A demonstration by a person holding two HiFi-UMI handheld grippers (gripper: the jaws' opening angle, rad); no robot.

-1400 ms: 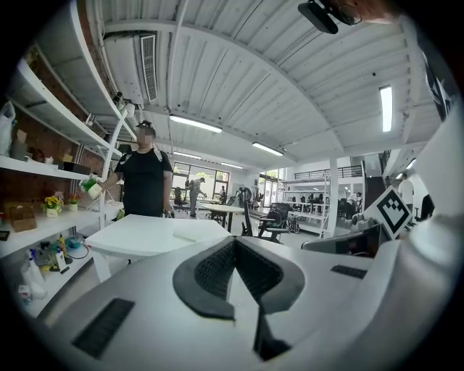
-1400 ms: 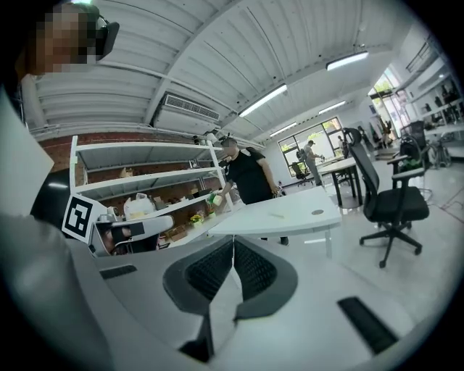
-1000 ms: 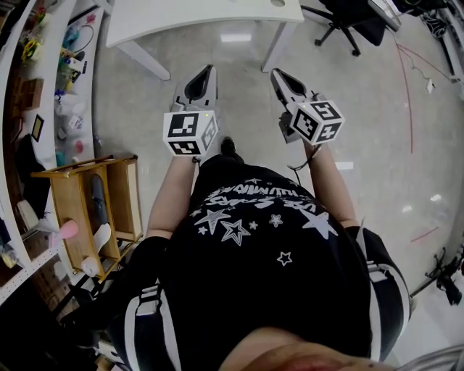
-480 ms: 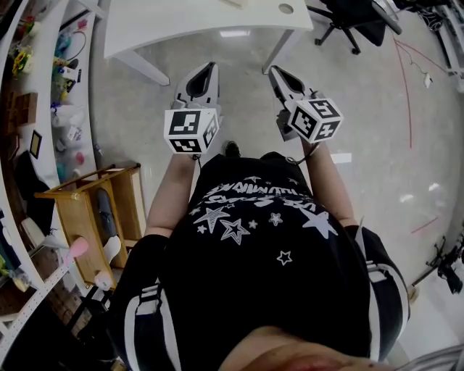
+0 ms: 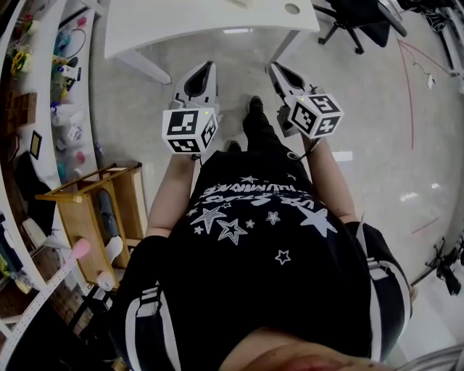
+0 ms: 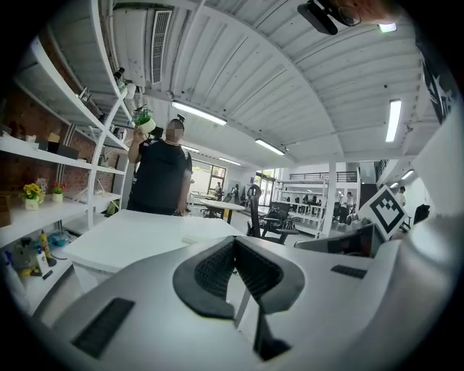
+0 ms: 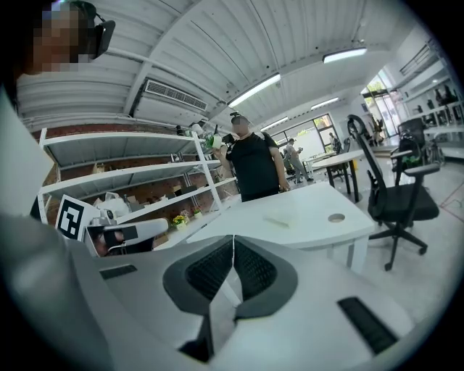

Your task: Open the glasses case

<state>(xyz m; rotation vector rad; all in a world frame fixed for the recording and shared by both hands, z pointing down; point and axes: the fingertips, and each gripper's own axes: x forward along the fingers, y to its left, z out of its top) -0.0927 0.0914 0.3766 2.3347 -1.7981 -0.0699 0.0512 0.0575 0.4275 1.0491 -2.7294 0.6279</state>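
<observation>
Closer comes the white table (image 5: 181,22) than a second ago, and a black shoe (image 5: 255,106) now swings out between the grippers. On that table lies a small pale object (image 7: 277,219), too small to call the glasses case for certain. Short of the table, the left gripper (image 5: 209,67) and right gripper (image 5: 275,67) both have their jaws pressed together, holding nothing.

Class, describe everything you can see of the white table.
The white table stands on a glossy floor. Its smooth top has a rounded corner with a round hole near it, and its legs are white. One small pale flat thing lies on top. A person stands behind it.
</observation>
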